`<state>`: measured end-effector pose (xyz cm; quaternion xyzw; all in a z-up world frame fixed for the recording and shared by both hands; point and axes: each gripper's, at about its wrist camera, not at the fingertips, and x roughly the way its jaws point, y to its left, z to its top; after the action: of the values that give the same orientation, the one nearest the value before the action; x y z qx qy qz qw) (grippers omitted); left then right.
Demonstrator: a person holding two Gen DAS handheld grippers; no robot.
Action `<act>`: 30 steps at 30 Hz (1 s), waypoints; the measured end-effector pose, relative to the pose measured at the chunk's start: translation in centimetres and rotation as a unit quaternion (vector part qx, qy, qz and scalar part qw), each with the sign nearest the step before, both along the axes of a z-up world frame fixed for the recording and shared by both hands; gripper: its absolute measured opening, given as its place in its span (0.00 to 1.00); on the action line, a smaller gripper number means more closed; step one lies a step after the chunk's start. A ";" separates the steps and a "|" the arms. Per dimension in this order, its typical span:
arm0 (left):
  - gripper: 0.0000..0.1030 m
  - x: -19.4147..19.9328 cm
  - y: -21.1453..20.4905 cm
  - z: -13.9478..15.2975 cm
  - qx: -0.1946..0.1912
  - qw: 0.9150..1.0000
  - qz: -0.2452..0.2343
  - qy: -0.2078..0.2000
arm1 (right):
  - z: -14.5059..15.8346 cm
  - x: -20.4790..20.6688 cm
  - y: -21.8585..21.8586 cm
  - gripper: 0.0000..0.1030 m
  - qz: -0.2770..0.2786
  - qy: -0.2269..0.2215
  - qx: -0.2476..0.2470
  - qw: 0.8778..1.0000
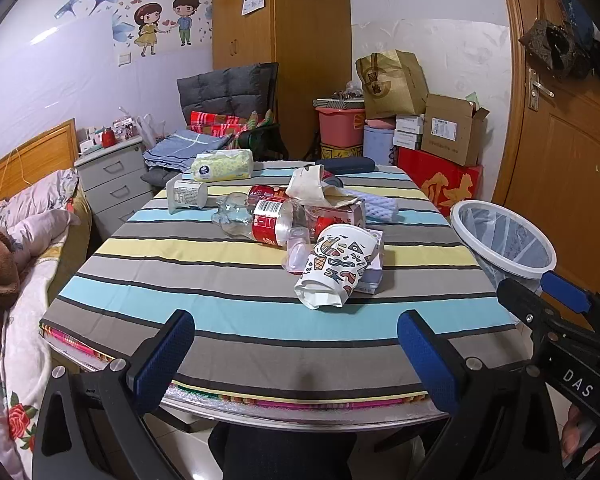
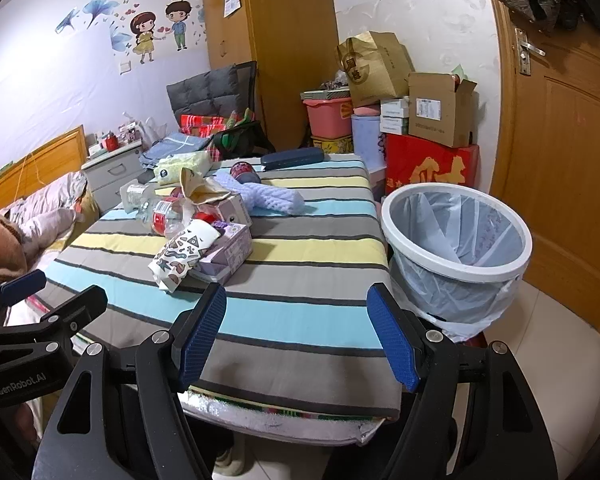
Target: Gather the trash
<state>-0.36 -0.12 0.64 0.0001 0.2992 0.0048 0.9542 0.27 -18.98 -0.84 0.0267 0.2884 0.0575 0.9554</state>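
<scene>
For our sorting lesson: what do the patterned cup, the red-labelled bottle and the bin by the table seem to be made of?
Patterned cup: likely paper, matte, its open end crushed flat.
Red-labelled bottle: clear, glossy plastic, see-through and dented.
Bin: probably plastic, with a smooth white rim, lined with a thin translucent bag.

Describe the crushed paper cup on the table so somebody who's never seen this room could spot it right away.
Start at the striped table, then find the heap of trash in its middle. The paper cup lies on its side at the near edge of that heap, propped on a lilac box. It alone is white with colourful cartoon doodles; the bottle behind it is clear with a red label.
</scene>
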 end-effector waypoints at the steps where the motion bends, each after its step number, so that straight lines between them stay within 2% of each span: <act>1: 1.00 0.0 0.0 0.0 -0.001 1.000 0.000 -0.001 | 0.0 0.0 0.0 0.72 0.000 0.000 0.001 1.000; 30: 1.00 0.0 -0.1 0.2 -0.002 1.000 0.001 -0.001 | 0.2 -0.1 -0.1 0.72 -0.002 -0.003 -0.002 1.000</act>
<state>-0.35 -0.21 0.80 -0.0023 0.2979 0.0054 0.9546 0.21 -19.03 -0.65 0.0256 0.2855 0.0553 0.9564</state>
